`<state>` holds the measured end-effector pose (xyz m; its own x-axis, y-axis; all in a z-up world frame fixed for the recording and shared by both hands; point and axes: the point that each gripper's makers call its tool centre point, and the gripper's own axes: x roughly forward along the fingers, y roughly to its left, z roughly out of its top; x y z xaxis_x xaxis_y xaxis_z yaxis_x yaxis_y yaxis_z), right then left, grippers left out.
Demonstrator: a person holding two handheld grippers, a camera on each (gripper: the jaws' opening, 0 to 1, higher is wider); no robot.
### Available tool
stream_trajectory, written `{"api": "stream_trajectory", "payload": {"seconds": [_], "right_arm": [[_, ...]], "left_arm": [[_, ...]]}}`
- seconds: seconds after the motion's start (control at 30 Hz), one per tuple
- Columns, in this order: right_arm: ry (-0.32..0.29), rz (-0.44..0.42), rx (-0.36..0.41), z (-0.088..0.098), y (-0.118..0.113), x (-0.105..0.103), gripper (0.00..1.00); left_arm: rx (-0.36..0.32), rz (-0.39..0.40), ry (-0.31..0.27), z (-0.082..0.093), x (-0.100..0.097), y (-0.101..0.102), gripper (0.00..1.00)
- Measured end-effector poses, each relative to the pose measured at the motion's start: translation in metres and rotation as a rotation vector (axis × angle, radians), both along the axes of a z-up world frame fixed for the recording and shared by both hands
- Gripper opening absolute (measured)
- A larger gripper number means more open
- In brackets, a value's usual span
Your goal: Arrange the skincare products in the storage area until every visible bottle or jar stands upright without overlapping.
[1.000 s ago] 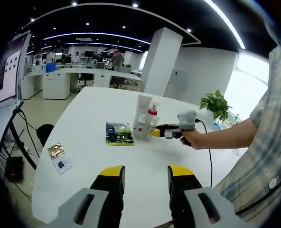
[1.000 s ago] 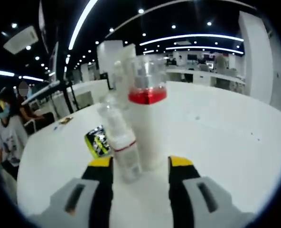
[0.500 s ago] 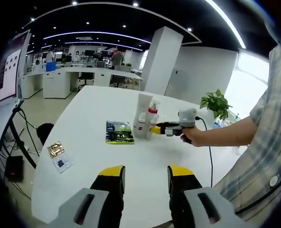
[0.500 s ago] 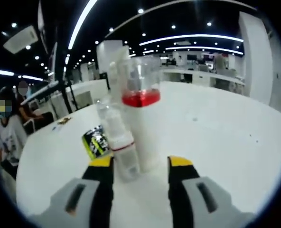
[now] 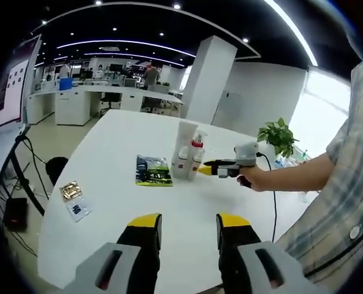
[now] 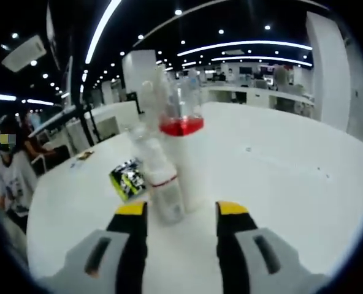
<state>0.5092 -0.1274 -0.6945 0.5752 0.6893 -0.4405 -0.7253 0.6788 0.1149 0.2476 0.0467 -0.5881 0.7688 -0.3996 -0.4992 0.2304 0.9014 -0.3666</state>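
The table point(image 5: 108, 159) was plain white. The left gripper point(image 5: 187, 225) had yellow tips on black jaws and a grey body; the right gripper point(image 6: 180, 211) had the same colours. The spray bottle point(image 6: 183, 156) was white with a red collar and a clear cap. The small bottle point(image 6: 156, 177) was clear with a thin red band. The tall tube point(image 5: 186, 144) was white. The packet point(image 5: 154, 171) was dark with green and yellow print. The person's sleeve point(image 5: 347, 202) had a grey plaid pattern. The plant point(image 5: 278, 135) was green.
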Motion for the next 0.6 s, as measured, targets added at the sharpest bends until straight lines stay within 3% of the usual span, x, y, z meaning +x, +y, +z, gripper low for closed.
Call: {"api": "stream_trajectory", "payload": {"seconds": [0.1, 0.27, 0.4, 0.5, 0.6], "right_arm": [[0.012, -0.008, 0.01, 0.002, -0.004, -0.007, 0.44], [0.05, 0.036, 0.026, 0.003, 0.001, -0.04, 0.46], [0.069, 0.04, 0.049, 0.005, 0.001, -0.048, 0.47], [0.115, 0.006, 0.135, 0.014, 0.006, -0.055, 0.48], [0.118, 0.014, 0.132, 0.016, 0.01, -0.059, 0.49]], "left_arm": [[-0.022, 0.014, 0.012, -0.004, 0.001, 0.005, 0.37], [-0.034, 0.022, 0.056, -0.014, 0.004, 0.018, 0.37], [-0.031, 0.026, 0.078, -0.023, 0.007, 0.029, 0.38], [-0.042, 0.035, 0.089, -0.027, 0.011, 0.039, 0.39], [-0.041, 0.038, 0.105, -0.034, 0.014, 0.047, 0.39]]}}
